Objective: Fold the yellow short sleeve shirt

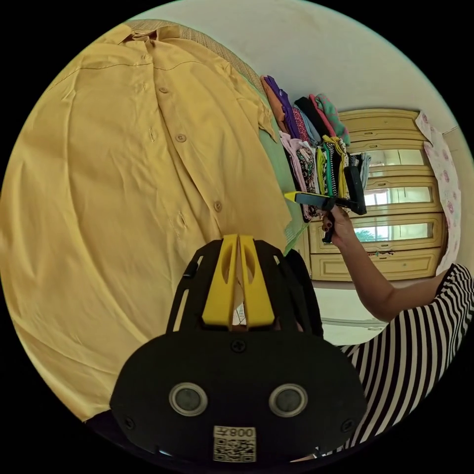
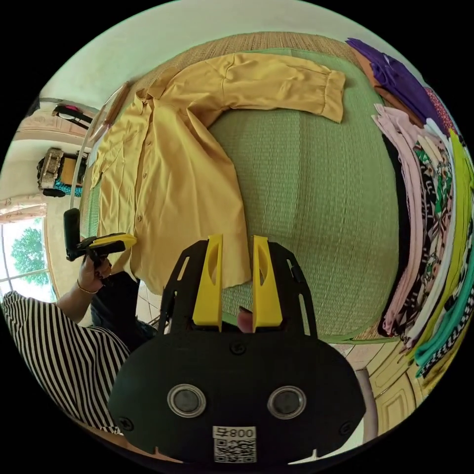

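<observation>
The yellow short sleeve shirt (image 2: 168, 177) is laid button side up on a green woven mat (image 2: 316, 197), with the collar (image 1: 148, 33) at the far end and the hem towards the person. In the right gripper view one sleeve (image 2: 281, 81) is seen stretched out flat across the mat, while the body is bunched towards the opposite side with its long edge lying unevenly; the other sleeve is cut off there and cannot be made out. No completed fold is visible, so the task is judged to be at its start: the garment appears spread but not fully squared, and the sleeve folds, side folds and final fold are all left. The left gripper (image 1: 239, 240) is held just over the hem, its jaws brought together; whether any cloth is pinched between them cannot be told. The right gripper (image 2: 237, 244) is held above the hem corner and the mat with its jaws apart and nothing between them. A row of stacked clothes (image 2: 434, 207) lies beside the mat, well clear of the shirt. The near edge of the hem is hidden behind the gripper bodies in both views, and the lower mat edge is partly cut off.
</observation>
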`<action>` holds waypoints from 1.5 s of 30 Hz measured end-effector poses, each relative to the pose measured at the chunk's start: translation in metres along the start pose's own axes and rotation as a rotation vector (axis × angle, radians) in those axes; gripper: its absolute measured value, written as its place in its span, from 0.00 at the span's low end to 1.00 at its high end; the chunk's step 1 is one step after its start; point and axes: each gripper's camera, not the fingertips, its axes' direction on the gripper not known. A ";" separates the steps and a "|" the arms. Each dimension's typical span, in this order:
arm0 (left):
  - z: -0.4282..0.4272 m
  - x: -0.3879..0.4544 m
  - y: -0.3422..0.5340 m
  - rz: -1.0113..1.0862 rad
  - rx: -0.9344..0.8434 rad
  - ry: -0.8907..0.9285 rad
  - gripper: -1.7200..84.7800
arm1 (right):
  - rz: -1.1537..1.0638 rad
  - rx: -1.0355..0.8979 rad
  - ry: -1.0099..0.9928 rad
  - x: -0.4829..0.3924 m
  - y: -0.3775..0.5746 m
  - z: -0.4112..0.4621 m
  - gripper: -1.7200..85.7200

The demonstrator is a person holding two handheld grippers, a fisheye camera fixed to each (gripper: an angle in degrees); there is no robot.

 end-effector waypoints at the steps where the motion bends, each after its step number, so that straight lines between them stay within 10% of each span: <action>1: 0.002 0.001 0.001 -0.002 -0.013 -0.017 0.04 | 0.005 -0.003 -0.001 0.002 0.005 0.003 0.12; 25: 0.033 0.010 -0.038 -0.029 -0.058 0.057 0.02 | 0.085 0.083 0.024 0.039 0.033 -0.036 0.09; 36: 0.037 0.012 -0.050 0.028 -0.041 0.035 0.04 | -0.461 0.243 -0.072 -0.205 -0.227 -0.006 0.12; 45: 0.048 0.004 -0.063 0.058 -0.044 0.095 0.03 | -0.492 0.246 0.095 -0.275 -0.355 0.046 0.12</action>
